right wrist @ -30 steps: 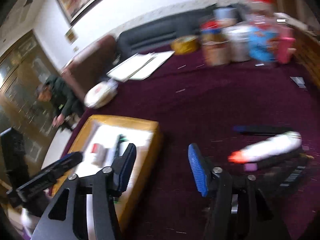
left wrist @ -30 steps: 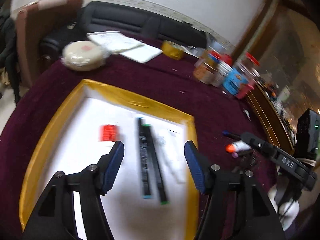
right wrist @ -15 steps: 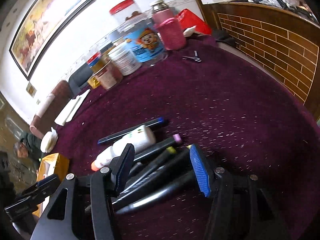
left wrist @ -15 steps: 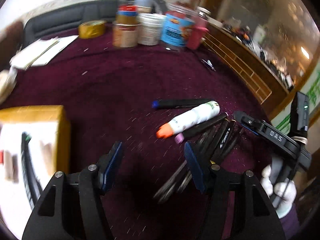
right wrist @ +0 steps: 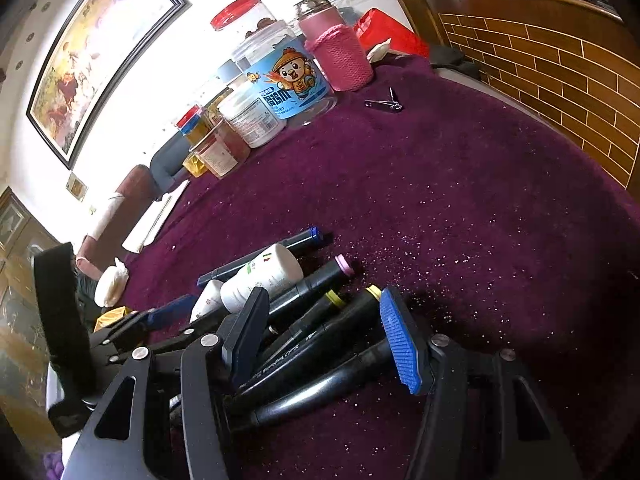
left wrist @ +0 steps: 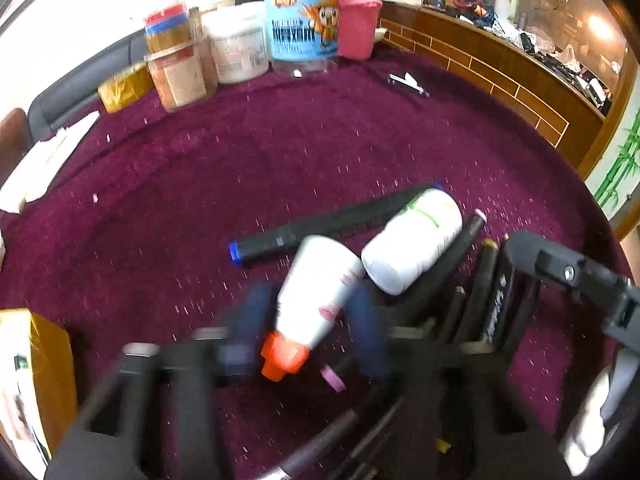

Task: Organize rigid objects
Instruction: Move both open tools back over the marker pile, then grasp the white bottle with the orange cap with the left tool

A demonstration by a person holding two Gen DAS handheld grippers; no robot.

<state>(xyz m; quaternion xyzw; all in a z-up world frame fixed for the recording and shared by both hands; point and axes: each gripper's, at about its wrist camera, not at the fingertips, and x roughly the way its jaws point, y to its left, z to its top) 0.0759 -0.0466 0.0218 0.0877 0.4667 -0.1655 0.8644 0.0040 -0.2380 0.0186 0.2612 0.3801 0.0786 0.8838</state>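
A white glue bottle with an orange cap [left wrist: 320,292] lies on the purple cloth between the blurred blue pads of my open left gripper [left wrist: 314,328], which straddles it. A white pill bottle [left wrist: 412,236] lies just beyond it, also in the right wrist view [right wrist: 264,276]. A blue-capped black marker [left wrist: 336,222] lies behind them. Several black markers [right wrist: 320,340] lie in a pile. My right gripper [right wrist: 324,340] is open, with its jaws on either side of the pile. The left gripper [right wrist: 160,316] shows at the left of the right wrist view.
Jars stand at the table's far side: a blue-labelled one [left wrist: 304,28], a pink-sleeved bottle [left wrist: 358,24], a white tub [left wrist: 238,52]. Nail clippers [right wrist: 384,102] lie near them. A yellow-edged box [left wrist: 36,376] sits at the left. Papers [left wrist: 44,160] lie far left.
My left gripper has swung from the yellow box across to the glue bottle and closed in around it. My right gripper has moved down over the marker pile.
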